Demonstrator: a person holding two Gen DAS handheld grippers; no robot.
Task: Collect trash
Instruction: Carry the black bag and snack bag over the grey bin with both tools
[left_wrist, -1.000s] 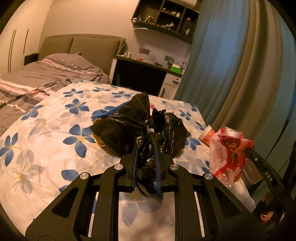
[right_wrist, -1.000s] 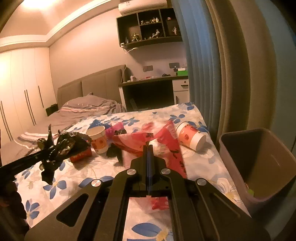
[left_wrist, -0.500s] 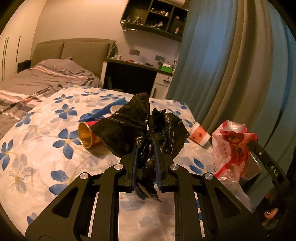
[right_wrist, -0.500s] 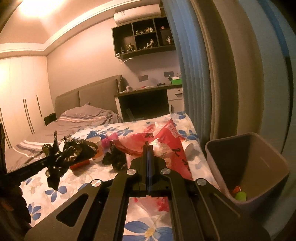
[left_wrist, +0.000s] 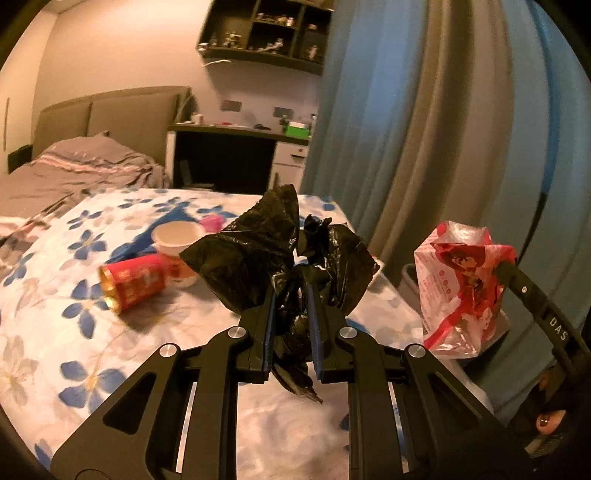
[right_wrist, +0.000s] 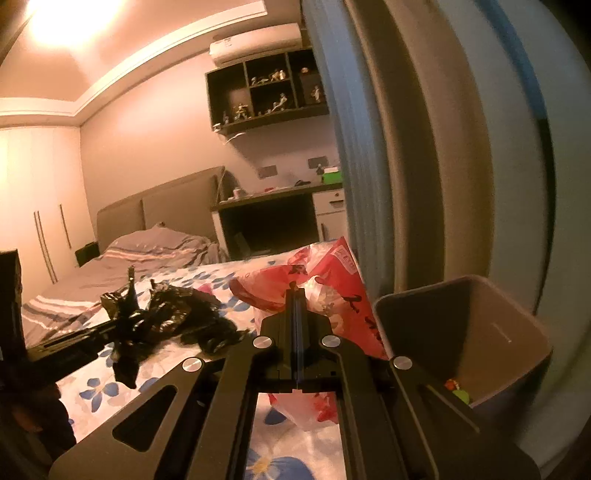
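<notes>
The left gripper (left_wrist: 291, 295) holds a crumpled black plastic bag (left_wrist: 280, 254) tight above the flowered bed (left_wrist: 74, 332). The right gripper (right_wrist: 297, 295) pinches a red and white plastic bag (right_wrist: 332, 288) beside the open grey plastic bin (right_wrist: 480, 328). I think dropping comes next: lift each bag over the bin, then let go. The bin holds small green and orange bits (right_wrist: 458, 391). A red shiny can (left_wrist: 133, 284) and a white paper cup (left_wrist: 177, 240) lie farther back.

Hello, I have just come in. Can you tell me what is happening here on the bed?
A person is collecting trash from the bed with a gripper in each hand. The left gripper is shut on a crumpled black plastic bag, held up above the floral bedspread. The right gripper is shut on a red and white plastic bag, held near the open trash bin beside the bed. A red can and a paper cup lie on the bed, not yet collected.
</notes>
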